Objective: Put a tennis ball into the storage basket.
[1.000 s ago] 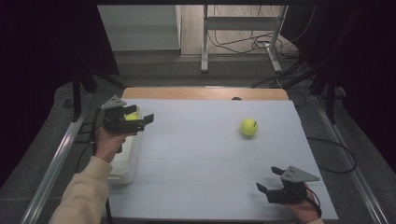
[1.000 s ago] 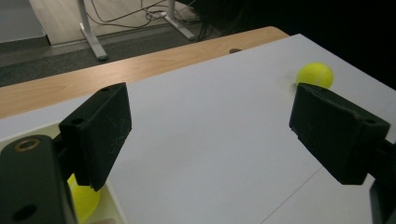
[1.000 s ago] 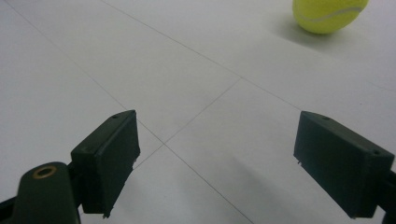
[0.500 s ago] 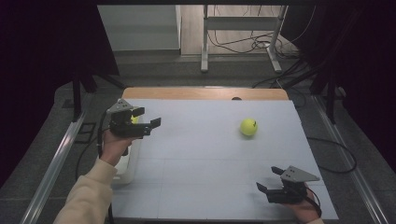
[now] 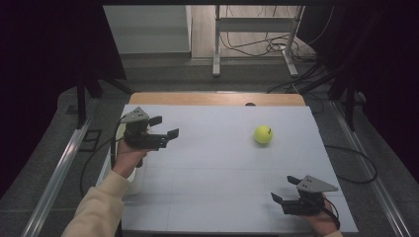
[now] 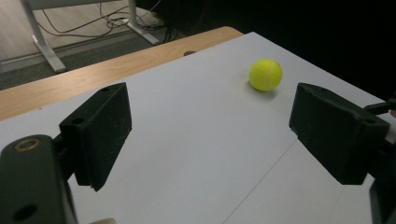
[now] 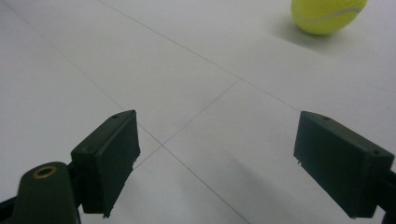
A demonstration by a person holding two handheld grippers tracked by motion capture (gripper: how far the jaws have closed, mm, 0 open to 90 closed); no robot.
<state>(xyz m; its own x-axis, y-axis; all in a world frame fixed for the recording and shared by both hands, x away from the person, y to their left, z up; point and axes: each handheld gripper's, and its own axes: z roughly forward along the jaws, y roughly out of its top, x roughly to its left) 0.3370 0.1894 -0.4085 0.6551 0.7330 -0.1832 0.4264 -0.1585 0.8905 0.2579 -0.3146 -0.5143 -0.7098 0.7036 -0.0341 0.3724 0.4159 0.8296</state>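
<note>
Fuzzy yellow-green tennis ball (image 5: 263, 134) on white desk (image 5: 217, 168), far right. Likely light, springy, rolls easily; grip across middle. Left gripper (image 5: 165, 127), right gripper (image 5: 282, 189): both wide, empty.

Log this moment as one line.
left gripper: open, raised, aimed at tennis ball | right gripper: open, low, near edge | ball: free on table

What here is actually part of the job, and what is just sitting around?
Part of the job:
- tennis ball, alone on the white table
- left gripper, open, aimed toward the ball
- right gripper, open, near the table's front edge

Just there:
- white container at the table's left edge
- cables on the floor behind
</note>
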